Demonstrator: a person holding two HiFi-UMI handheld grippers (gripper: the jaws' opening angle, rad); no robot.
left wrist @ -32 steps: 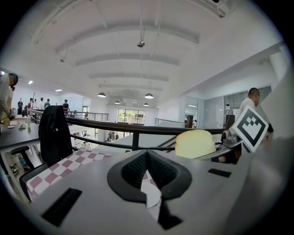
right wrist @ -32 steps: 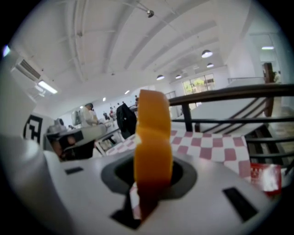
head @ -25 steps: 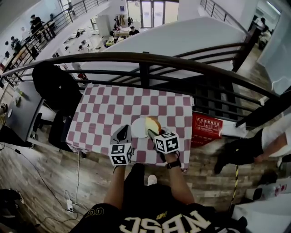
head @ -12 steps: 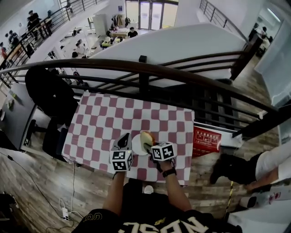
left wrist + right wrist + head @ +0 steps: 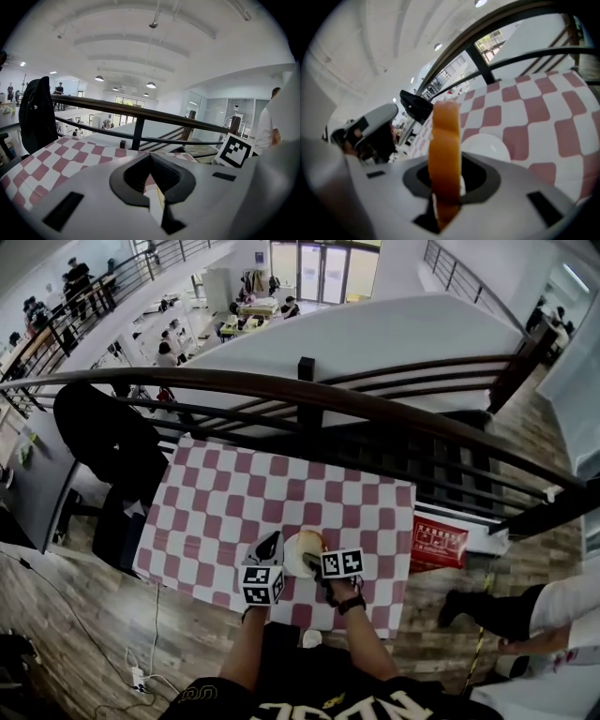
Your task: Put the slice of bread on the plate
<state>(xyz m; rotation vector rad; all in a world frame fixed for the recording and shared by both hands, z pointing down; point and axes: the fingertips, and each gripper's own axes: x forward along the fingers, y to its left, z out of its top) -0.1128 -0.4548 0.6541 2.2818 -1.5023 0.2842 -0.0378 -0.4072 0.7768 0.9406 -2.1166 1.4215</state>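
The slice of bread (image 5: 444, 150), its orange-brown crust facing the camera, stands on edge between the jaws of my right gripper (image 5: 447, 185), which is shut on it. In the head view the bread (image 5: 307, 541) hangs over the small white plate (image 5: 289, 564) near the front edge of the red-and-white checked table (image 5: 234, 512). The right gripper view shows the plate (image 5: 487, 147) just beyond the jaws. My left gripper (image 5: 271, 544) sits close to the left of the plate, its jaws together with nothing in them. In its own view the left gripper (image 5: 157, 187) shows only a thin slit.
A dark railing (image 5: 300, 395) runs along the table's far side. A black jacket (image 5: 103, 437) hangs on a chair at the left. A red sign (image 5: 439, 547) leans at the table's right, and a person's leg (image 5: 487, 607) is on the wooden floor beyond it.
Both grippers have come down toward the table. The right gripper has rolled and sunk with the bread, which now hangs lower over the plate. The left gripper has kept to the plate's left.
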